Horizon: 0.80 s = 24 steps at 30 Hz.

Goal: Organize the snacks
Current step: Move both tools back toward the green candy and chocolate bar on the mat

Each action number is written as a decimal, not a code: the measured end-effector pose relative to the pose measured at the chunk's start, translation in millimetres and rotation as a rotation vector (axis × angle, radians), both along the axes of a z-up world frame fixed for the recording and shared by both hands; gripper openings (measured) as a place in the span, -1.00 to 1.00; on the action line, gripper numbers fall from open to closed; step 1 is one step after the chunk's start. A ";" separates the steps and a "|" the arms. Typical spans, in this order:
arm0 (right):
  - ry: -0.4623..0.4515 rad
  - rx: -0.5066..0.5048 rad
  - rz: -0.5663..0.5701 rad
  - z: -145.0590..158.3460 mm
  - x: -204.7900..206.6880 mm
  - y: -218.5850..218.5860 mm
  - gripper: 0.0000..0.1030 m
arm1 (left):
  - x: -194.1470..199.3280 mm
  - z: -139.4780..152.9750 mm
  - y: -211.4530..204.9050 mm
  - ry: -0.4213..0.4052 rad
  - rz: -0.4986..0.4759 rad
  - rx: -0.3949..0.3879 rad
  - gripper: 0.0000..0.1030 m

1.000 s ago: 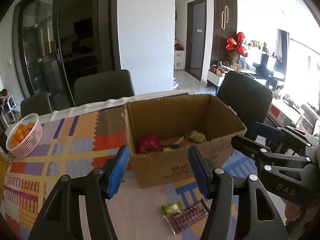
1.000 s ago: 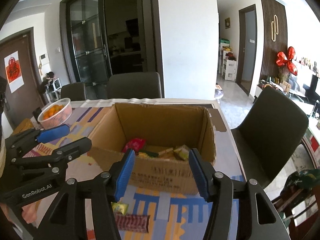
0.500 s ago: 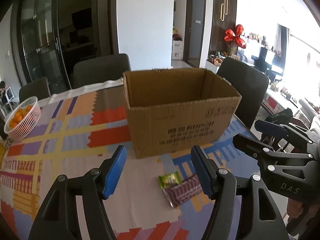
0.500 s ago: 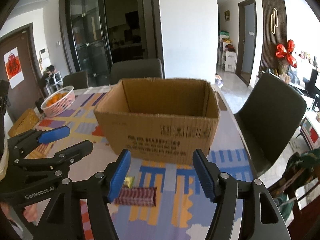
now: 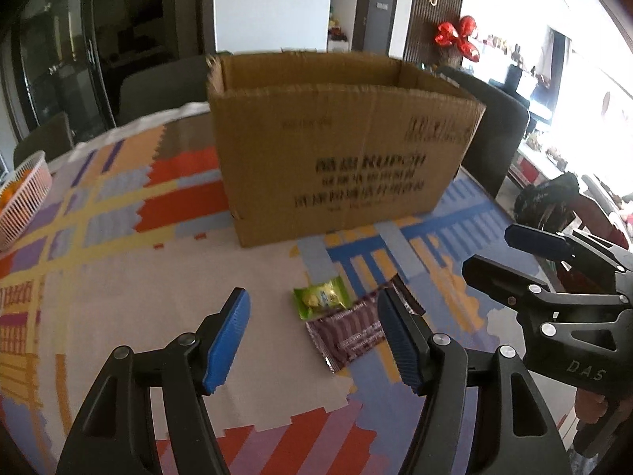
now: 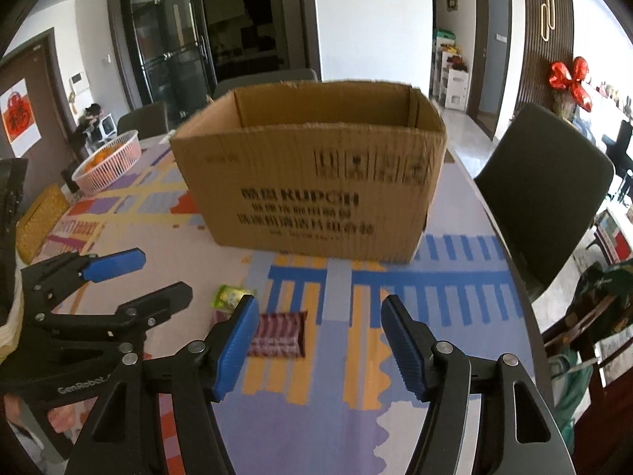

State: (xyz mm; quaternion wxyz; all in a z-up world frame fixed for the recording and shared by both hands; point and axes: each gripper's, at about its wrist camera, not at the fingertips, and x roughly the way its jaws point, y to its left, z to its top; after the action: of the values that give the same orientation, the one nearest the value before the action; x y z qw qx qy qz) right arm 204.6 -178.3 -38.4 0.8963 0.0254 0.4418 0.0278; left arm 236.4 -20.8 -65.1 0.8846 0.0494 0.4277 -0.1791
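An open cardboard box [image 5: 340,158] stands on the patterned table; it also shows in the right wrist view [image 6: 312,182]. Its inside is hidden from here. In front of it lie a small green snack packet [image 5: 321,297] and a dark purple snack bar [image 5: 358,330], touching each other. They show in the right wrist view too, the green packet [image 6: 231,297] and the purple bar [image 6: 279,334]. My left gripper [image 5: 314,340] is open and empty, low over the table just before the two snacks. My right gripper [image 6: 320,344] is open and empty, to the right of the snacks.
A pink basket of oranges [image 6: 108,160] sits at the table's far left. Dark chairs stand behind the box and at the right [image 6: 546,194]. The table's right edge [image 6: 526,316] runs close to my right gripper. A woven yellow mat [image 6: 39,221] lies at the left.
Both grippers have dropped from above the box down towards the table in front of it. The box's contents have gone out of sight. The snacks on the table are closer.
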 end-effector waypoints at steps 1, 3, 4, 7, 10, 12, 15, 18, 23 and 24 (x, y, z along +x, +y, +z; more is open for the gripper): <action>0.007 -0.002 -0.002 -3.3 -0.1 -0.4 0.27 | 2.0 -3.9 -0.9 0.009 -0.003 -0.001 0.29; 0.023 -0.006 -0.005 -9.9 0.2 -2.1 0.27 | 6.5 -12.9 -3.3 0.028 -0.011 -0.003 0.29; 0.032 -0.007 -0.008 -13.5 0.8 -2.9 0.27 | 9.1 -16.7 -4.4 0.036 -0.012 -0.001 0.29; 0.059 -0.009 -0.015 -23.9 3.4 -4.9 0.27 | 18.2 -28.7 -7.3 0.058 -0.011 0.006 0.28; 0.082 -0.012 -0.026 -33.2 6.5 -7.4 0.27 | 25.3 -38.0 -10.7 0.072 -0.005 0.015 0.27; 0.096 -0.010 -0.032 -37.6 9.3 -9.1 0.27 | 30.1 -43.8 -13.5 0.082 -0.001 0.021 0.26; 0.110 -0.010 -0.039 -43.5 12.1 -11.6 0.27 | 35.8 -49.2 -16.8 0.090 0.000 0.021 0.17; 0.118 -0.006 -0.041 -47.2 13.6 -13.2 0.27 | 41.1 -52.8 -20.1 0.100 0.000 0.015 0.13; 0.123 0.001 -0.041 -49.3 15.5 -15.3 0.27 | 45.3 -59.5 -23.1 0.113 0.014 0.006 -0.13; 0.124 0.003 -0.042 -49.6 16.2 -16.0 0.27 | 44.8 -59.8 -23.4 0.113 0.018 0.003 -0.17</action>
State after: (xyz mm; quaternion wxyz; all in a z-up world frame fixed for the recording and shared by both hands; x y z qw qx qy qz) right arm 220.8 -194.4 -88.0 0.8677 0.0375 0.4957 0.0082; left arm 281.2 -44.2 -124.9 0.8605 0.0369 0.4778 -0.1729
